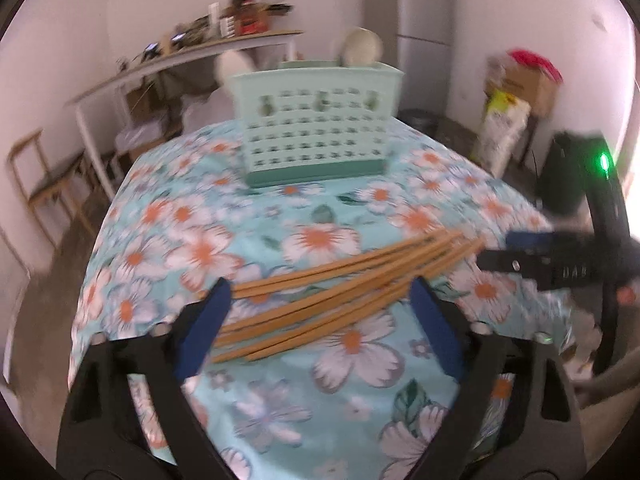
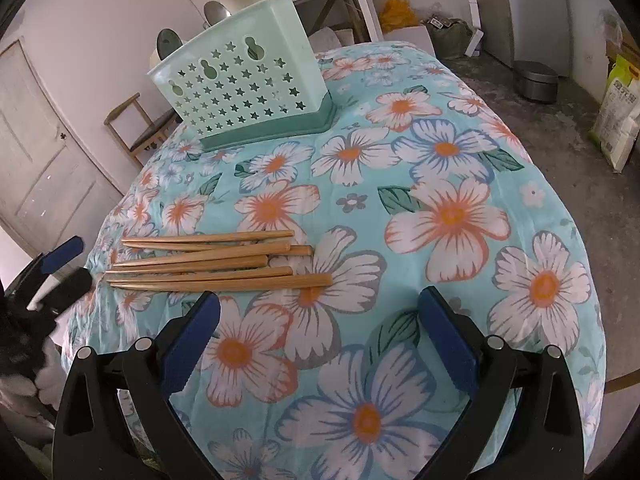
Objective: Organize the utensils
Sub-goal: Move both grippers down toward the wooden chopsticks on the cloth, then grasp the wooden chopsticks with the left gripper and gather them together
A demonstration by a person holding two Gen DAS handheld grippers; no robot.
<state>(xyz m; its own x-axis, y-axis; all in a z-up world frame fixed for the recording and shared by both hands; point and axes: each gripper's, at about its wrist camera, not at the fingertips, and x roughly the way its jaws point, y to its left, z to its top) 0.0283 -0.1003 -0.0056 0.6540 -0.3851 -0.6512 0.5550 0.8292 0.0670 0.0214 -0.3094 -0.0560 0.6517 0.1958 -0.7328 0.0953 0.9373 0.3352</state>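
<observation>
Several wooden chopsticks lie in a loose bundle on the floral tablecloth. My left gripper is open just above the bundle, with its blue pads on either side of the sticks and not pressing them. My right gripper is open over bare cloth, just short of the thick ends of the sticks. Each gripper shows in the other's view: the right gripper at the right edge, the left gripper at the left edge. A mint-green utensil holder with star holes stands at the far end, with spoons in it.
A wooden chair stands beyond the table's left side. A cluttered shelf table, a fridge, a sack and a metal pot on the floor surround the table. A door is at far left.
</observation>
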